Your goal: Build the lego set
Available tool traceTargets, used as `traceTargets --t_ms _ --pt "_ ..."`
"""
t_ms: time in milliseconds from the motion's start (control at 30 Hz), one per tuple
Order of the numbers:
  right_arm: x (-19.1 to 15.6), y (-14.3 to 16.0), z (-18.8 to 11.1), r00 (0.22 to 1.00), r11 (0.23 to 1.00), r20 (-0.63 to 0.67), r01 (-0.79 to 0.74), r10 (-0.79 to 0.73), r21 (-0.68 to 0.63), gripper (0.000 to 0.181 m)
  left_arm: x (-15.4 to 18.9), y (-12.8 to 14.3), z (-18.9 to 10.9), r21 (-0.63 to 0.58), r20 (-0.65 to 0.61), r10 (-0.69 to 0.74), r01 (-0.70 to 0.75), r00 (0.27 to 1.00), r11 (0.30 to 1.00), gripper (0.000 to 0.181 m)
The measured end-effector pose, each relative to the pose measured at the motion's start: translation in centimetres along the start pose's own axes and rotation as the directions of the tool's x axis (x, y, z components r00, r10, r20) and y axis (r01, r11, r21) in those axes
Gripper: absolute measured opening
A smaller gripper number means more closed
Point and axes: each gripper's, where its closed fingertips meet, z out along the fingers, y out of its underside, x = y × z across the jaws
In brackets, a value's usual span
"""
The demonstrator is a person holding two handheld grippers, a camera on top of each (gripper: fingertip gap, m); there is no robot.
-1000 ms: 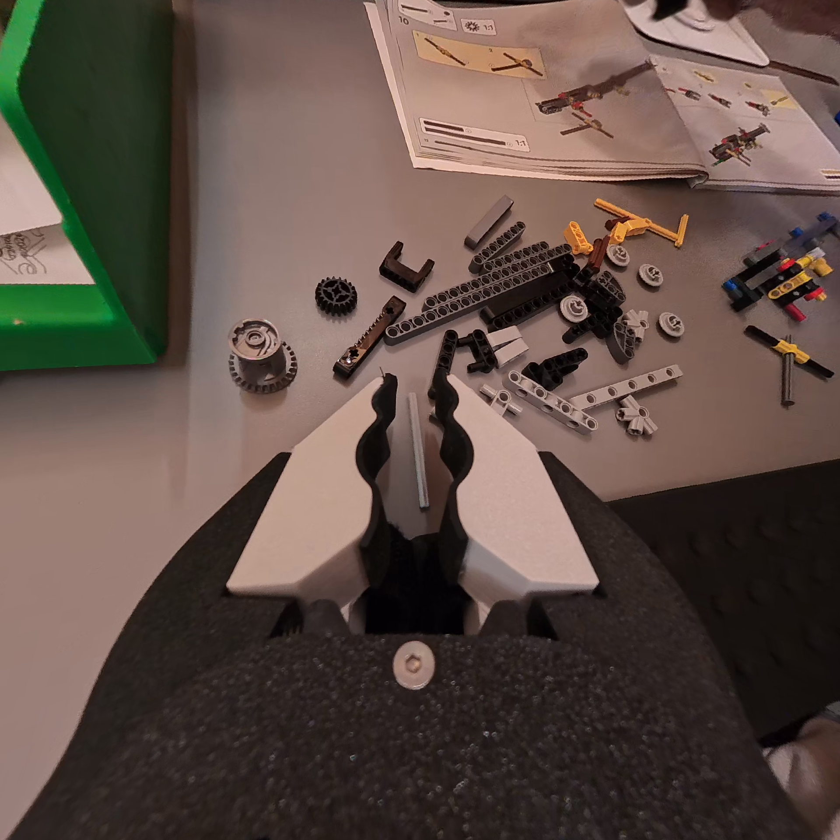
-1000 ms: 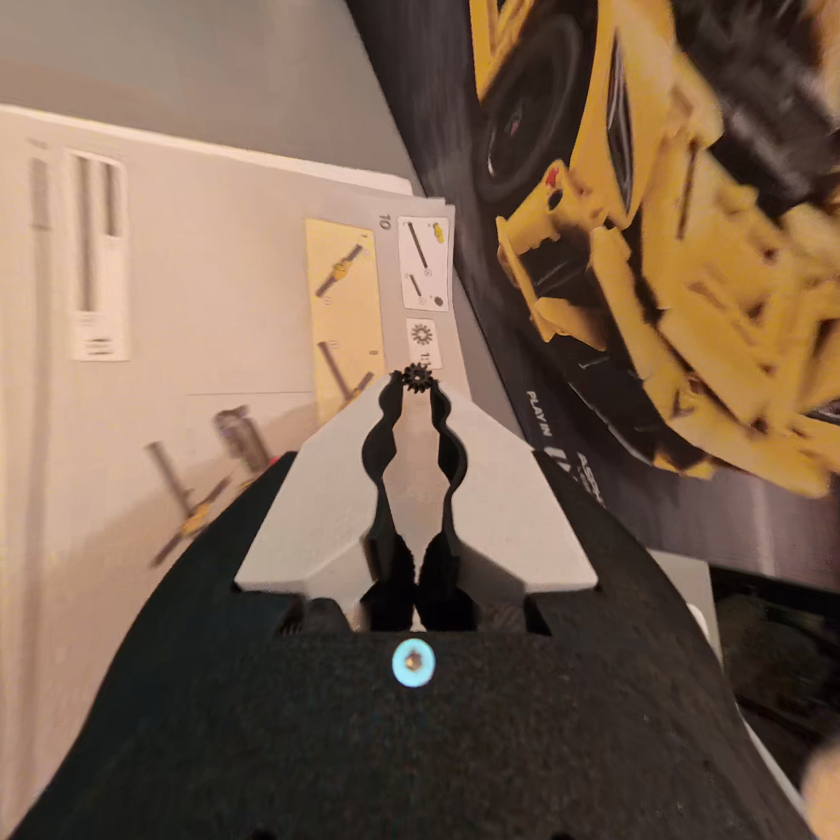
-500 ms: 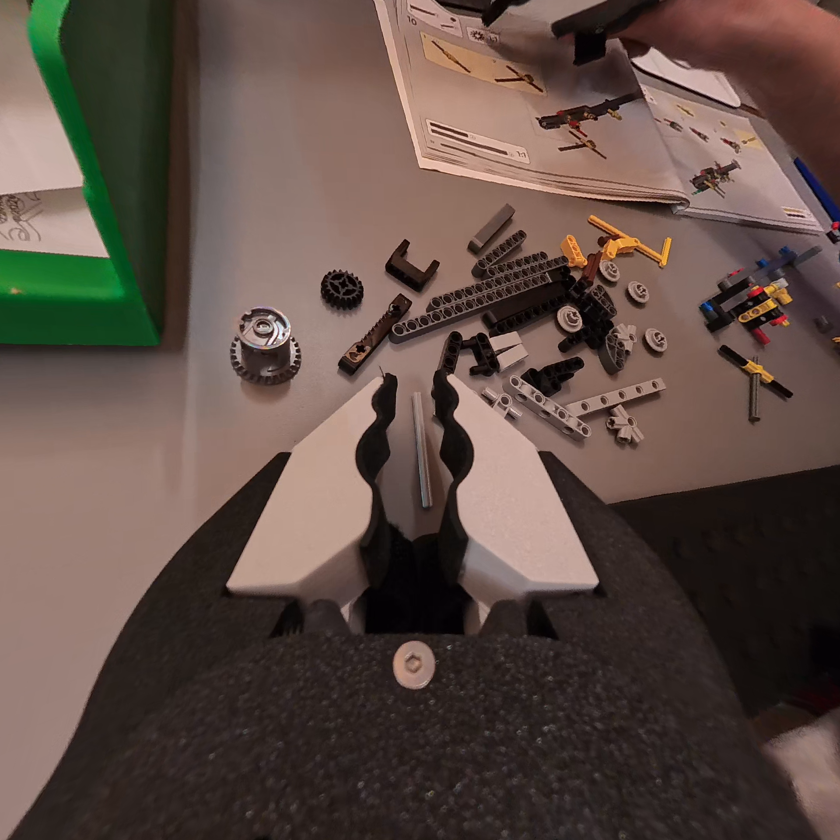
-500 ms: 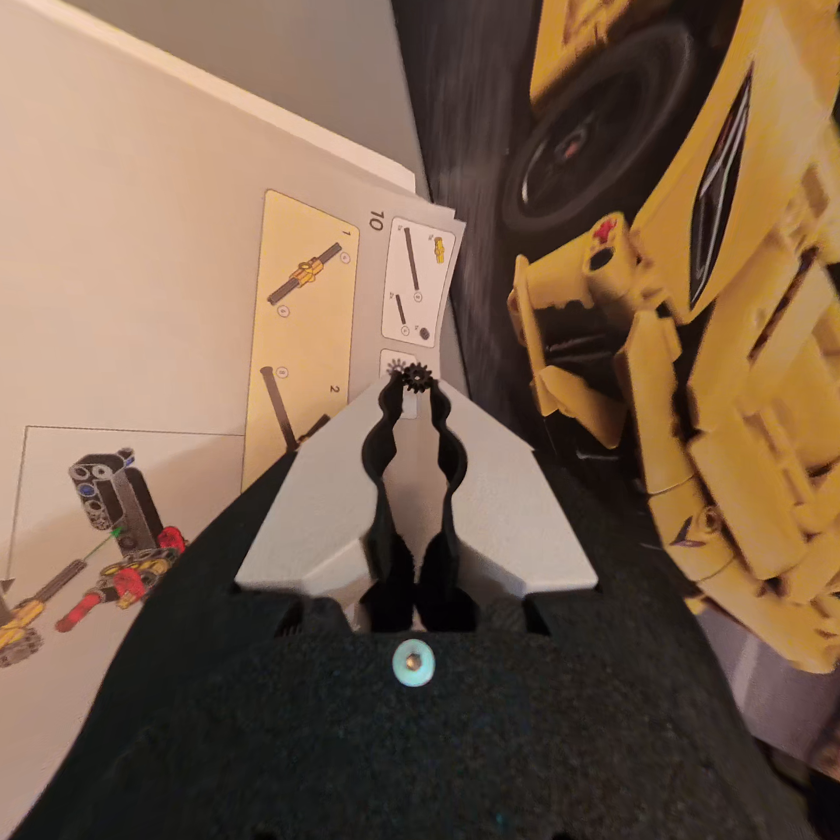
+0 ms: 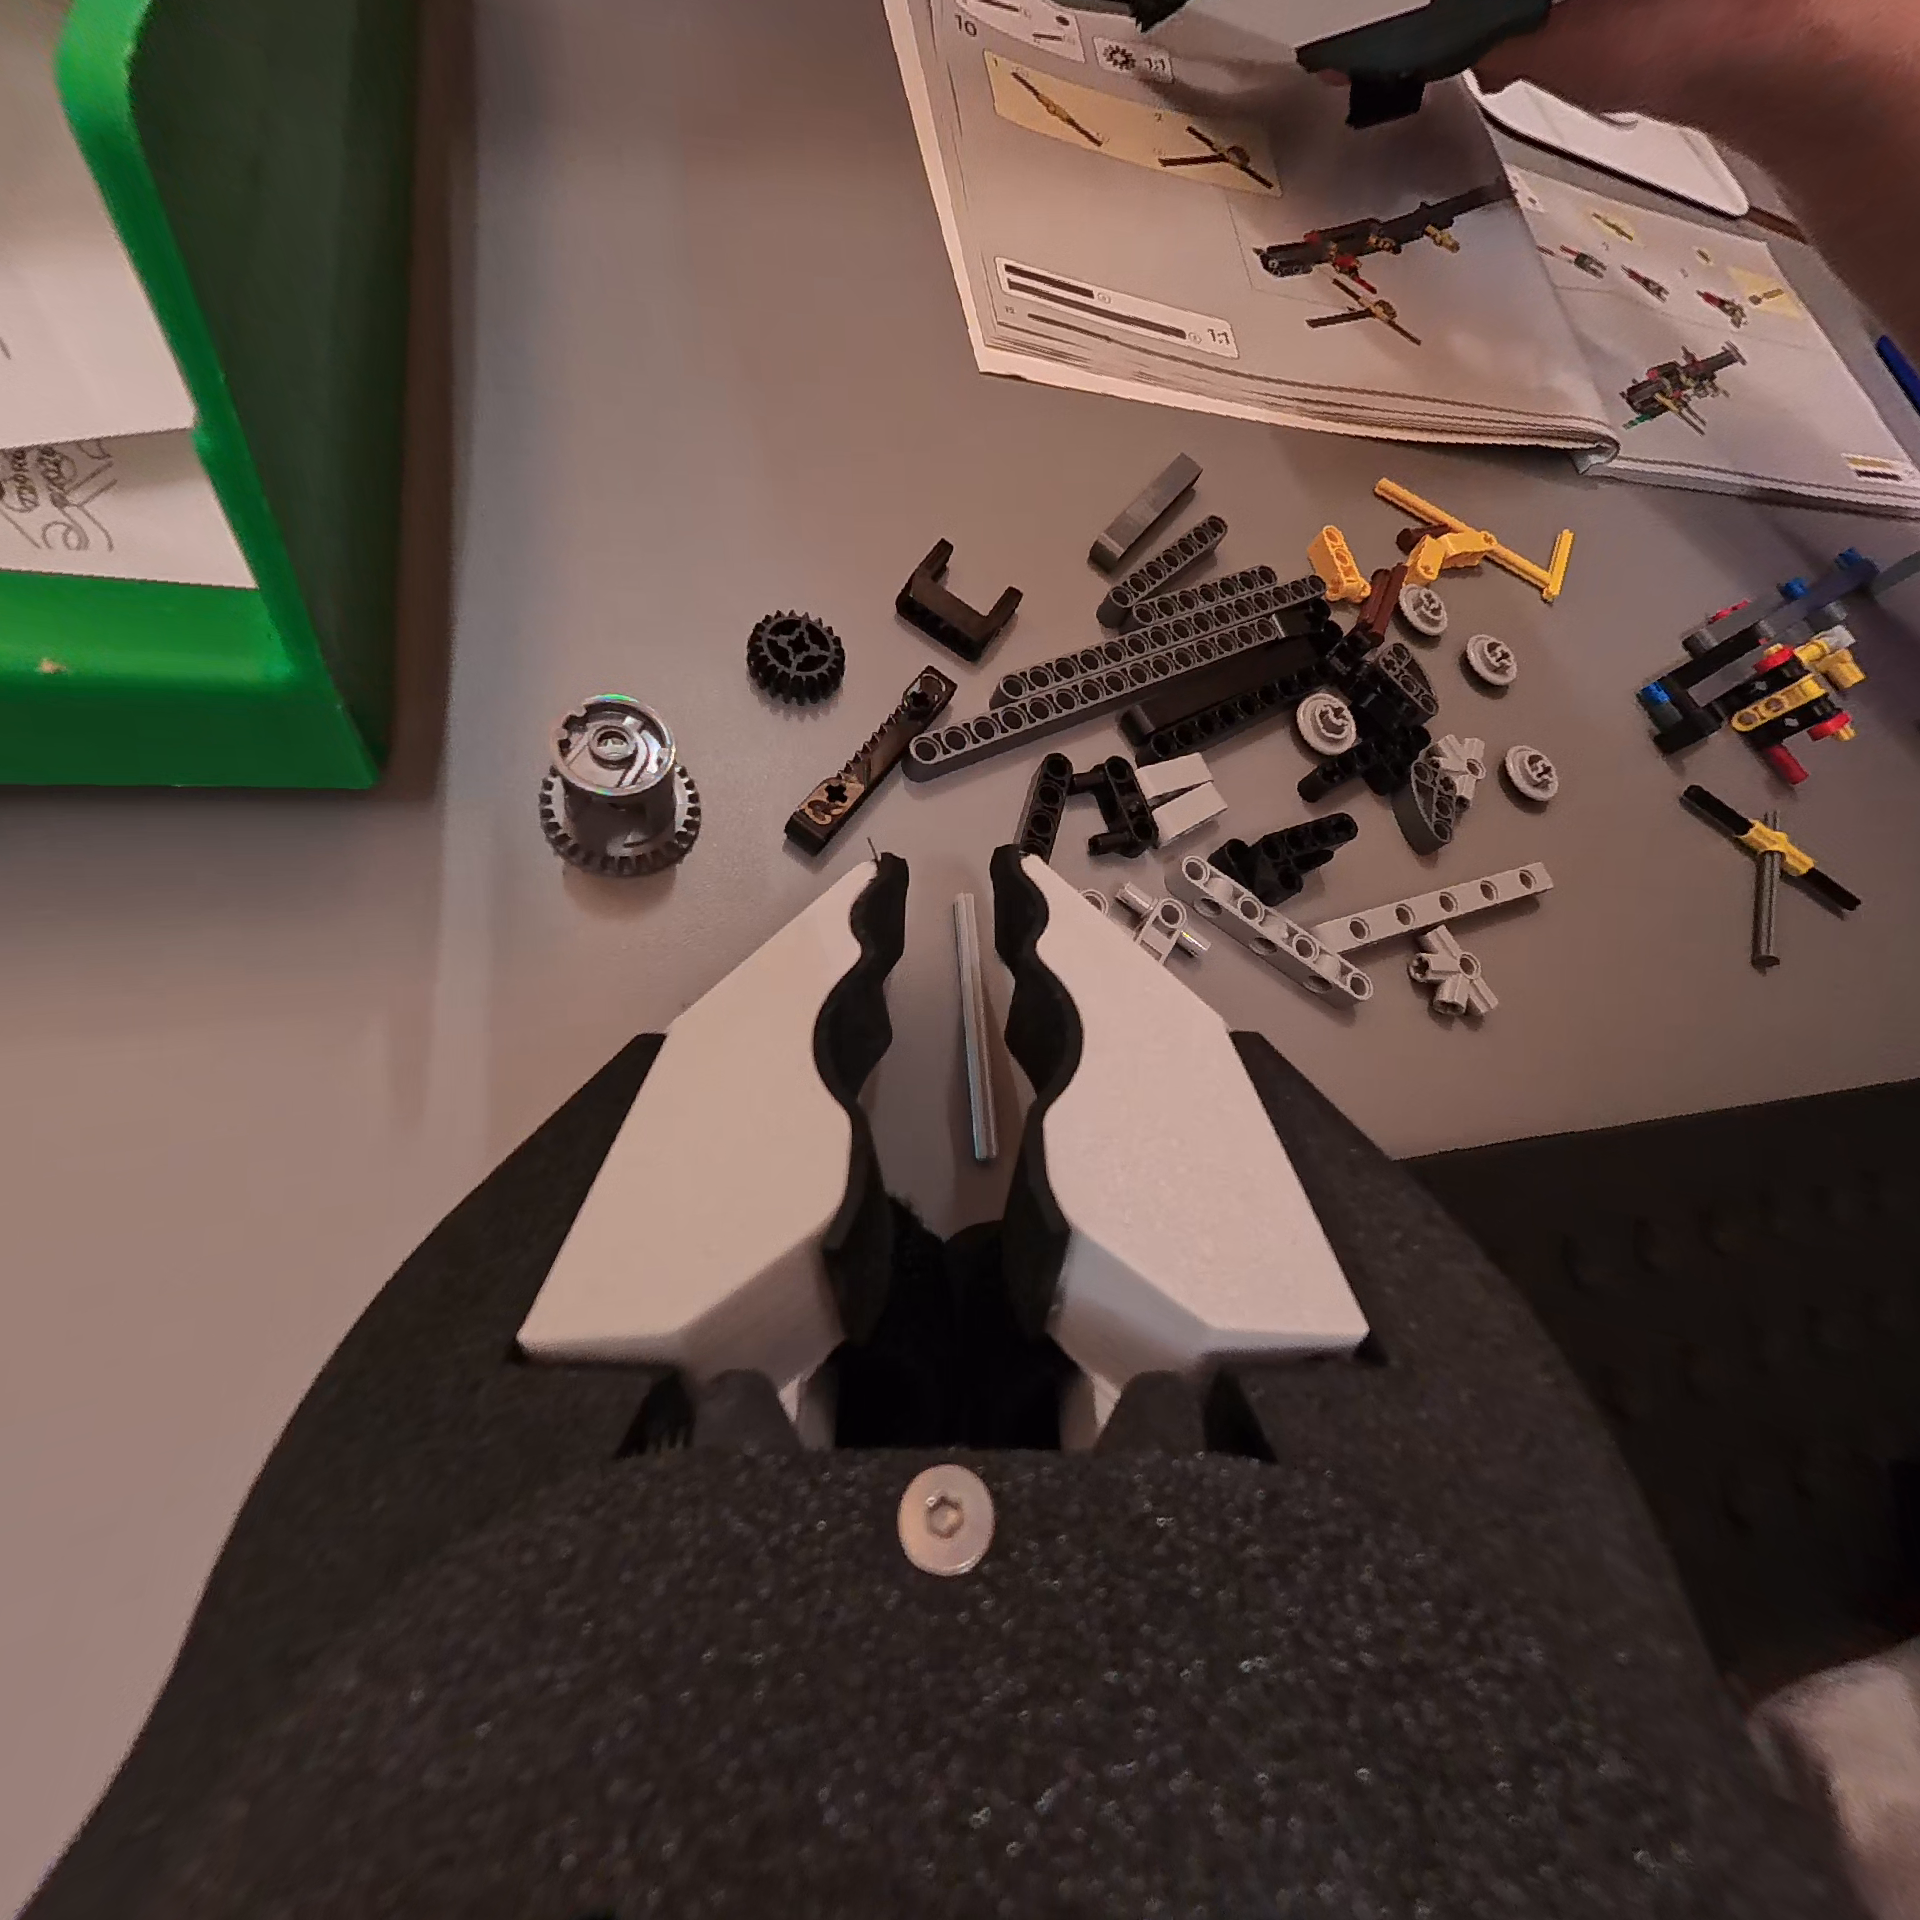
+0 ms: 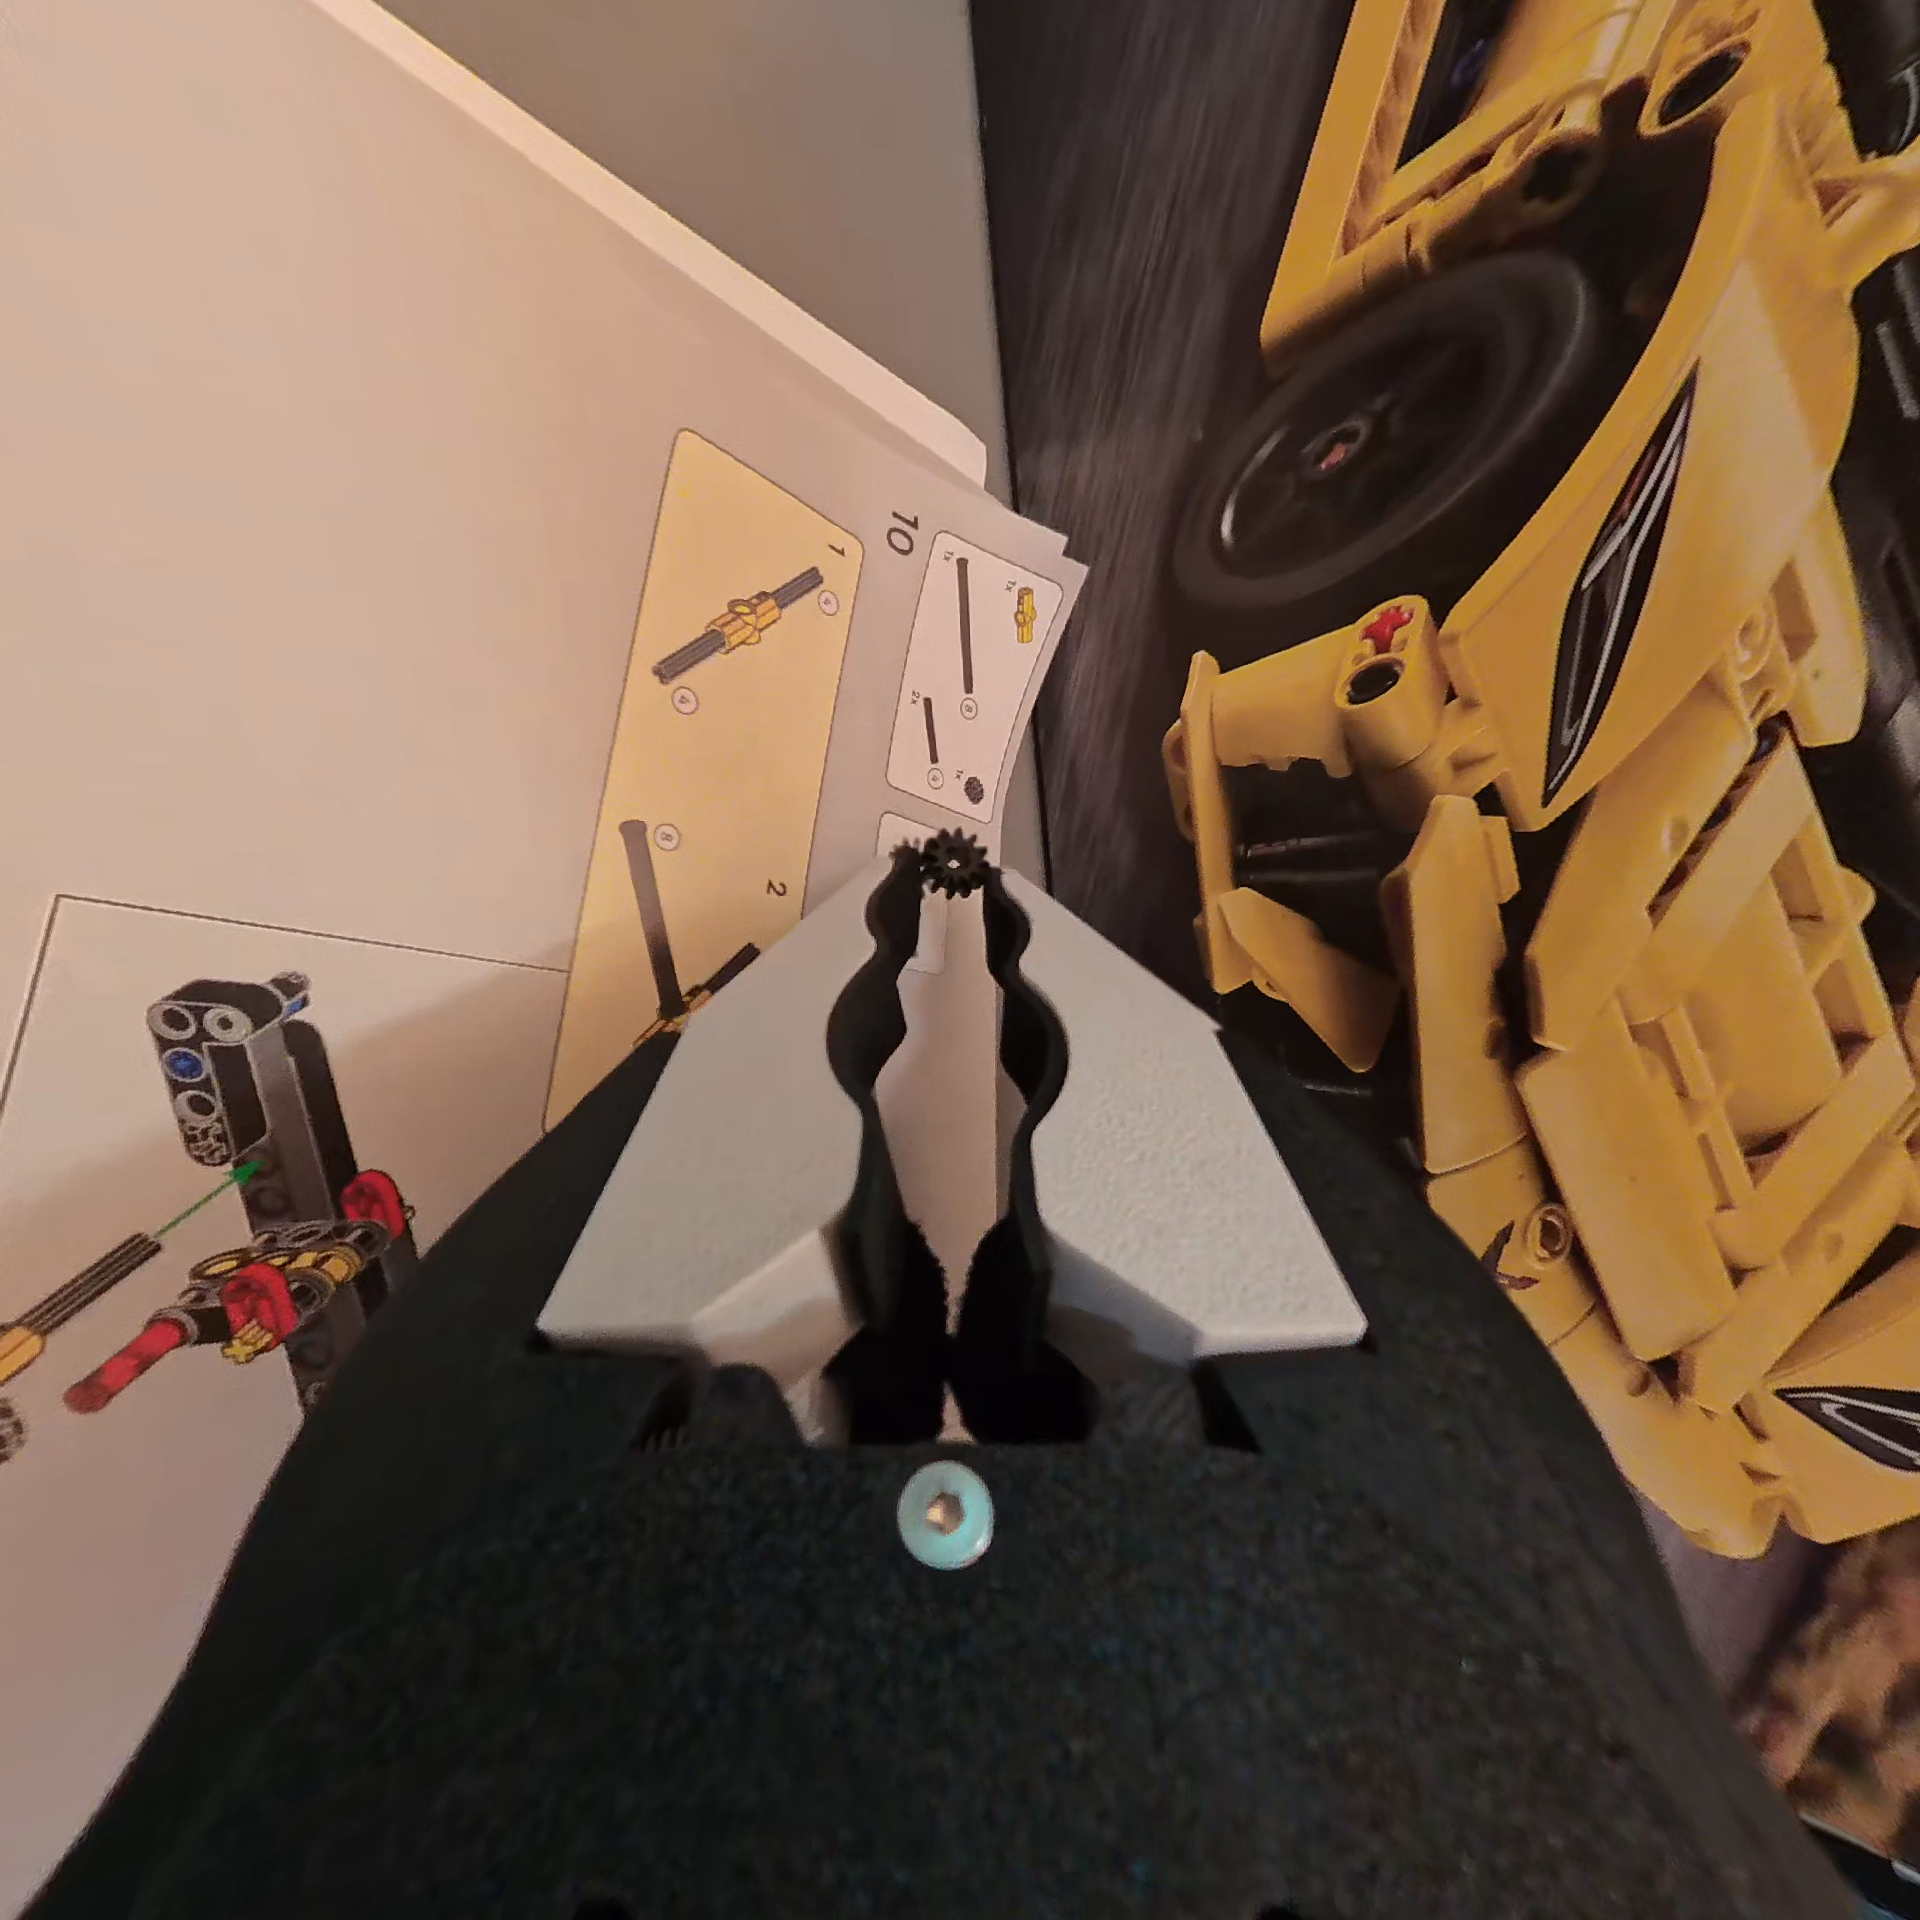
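In the left wrist view my left gripper (image 5: 945, 868) is open, low over the grey table. A thin grey axle (image 5: 974, 1023) lies on the table between its fingers. Just ahead lies a pile of black and grey beams (image 5: 1143, 665), a black gear (image 5: 795, 657) and a grey differential (image 5: 620, 784). In the right wrist view my right gripper (image 6: 951, 883) is shut on a small black gear (image 6: 954, 860) at its fingertips, held over the open instruction booklet (image 6: 312, 520).
A green bin (image 5: 239, 416) stands at the left. The booklet (image 5: 1247, 208) lies at the back, with a person's arm (image 5: 1714, 83) over it. A small multicoloured assembly (image 5: 1766, 675) and a black axle with a yellow connector (image 5: 1771, 847) lie at the right. The set's box with a yellow car picture (image 6: 1558, 831) stands beside the booklet. The gap from one gripper's tips to the other's is roughly 35 cm. From my left tips it is roughly 5 cm to the grey differential (image 5: 620, 784); from my right, 40 cm.
My right gripper has moved across the booklet with the small gear still in it, and now shows at the top of the left wrist view. The left gripper has barely shifted.
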Motion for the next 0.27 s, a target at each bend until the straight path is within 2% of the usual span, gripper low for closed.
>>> traceTargets --t_ms 33,267 --pt "0.08 -0.01 0.12 1.0 1.0 0.003 -0.011 0.011 0.009 0.011 -0.01 0.0 0.01 -0.001 0.0 -0.001 0.001 1.0 1.0 0.015" --pt "-0.01 0.66 1.1 0.974 0.974 0.12 -0.206 0.194 0.092 0.011 -0.04 -0.02 -0.02 0.003 0.0 -0.003 0.003 1.0 1.0 0.015"
